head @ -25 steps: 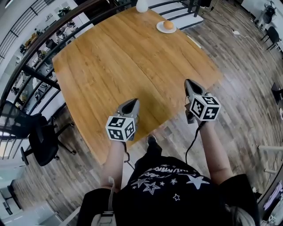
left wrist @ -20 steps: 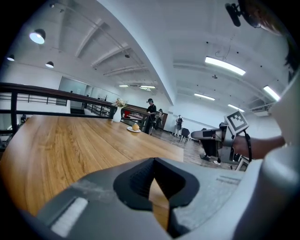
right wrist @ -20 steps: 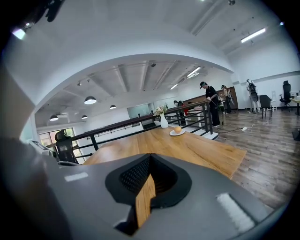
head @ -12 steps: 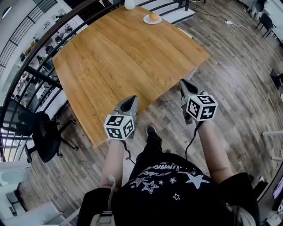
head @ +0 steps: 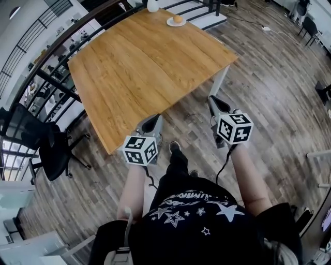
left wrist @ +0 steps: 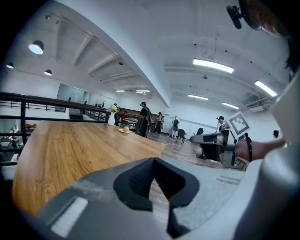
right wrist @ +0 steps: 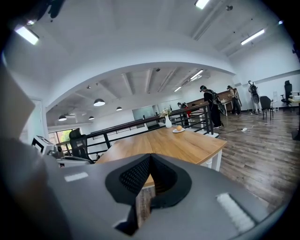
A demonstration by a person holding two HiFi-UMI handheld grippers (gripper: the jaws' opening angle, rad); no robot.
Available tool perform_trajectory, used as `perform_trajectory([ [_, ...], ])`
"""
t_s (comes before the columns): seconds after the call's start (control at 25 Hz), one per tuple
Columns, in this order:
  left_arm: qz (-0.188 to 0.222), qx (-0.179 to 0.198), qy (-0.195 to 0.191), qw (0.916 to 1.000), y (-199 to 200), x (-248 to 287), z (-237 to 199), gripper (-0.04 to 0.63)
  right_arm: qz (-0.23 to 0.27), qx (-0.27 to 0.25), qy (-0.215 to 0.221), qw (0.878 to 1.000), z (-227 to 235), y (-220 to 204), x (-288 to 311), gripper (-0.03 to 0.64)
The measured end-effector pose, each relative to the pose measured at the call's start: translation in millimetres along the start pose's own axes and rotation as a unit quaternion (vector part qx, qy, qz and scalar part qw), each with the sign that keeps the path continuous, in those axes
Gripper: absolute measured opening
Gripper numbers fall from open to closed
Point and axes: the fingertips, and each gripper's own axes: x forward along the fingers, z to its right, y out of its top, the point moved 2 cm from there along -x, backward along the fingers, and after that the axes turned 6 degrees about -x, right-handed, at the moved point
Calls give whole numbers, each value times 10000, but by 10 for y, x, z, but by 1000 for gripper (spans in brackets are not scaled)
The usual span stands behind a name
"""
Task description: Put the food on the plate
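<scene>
Round orange food (head: 178, 18) on plate (head: 170, 23), far end of table (head: 145, 67), by vase (head: 152, 5). L gripper (head: 153, 123), R gripper (head: 213, 102): tongs pinched closed, empty, near side. Prob. light, smooth, may roll; take across middle, gently.

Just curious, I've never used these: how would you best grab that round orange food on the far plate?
Take the round orange food across its widest middle, from above. It is round and sits proud of the shallow plate, so its sides are free, and a top approach likely clears the white vase beside it.
</scene>
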Motion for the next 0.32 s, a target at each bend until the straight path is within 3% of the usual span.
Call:
perform_trajectory([
  [0.32,117,-8,141,9998,-104,-152,772,0,52,-123,291,9995,127,-24,-653,2],
])
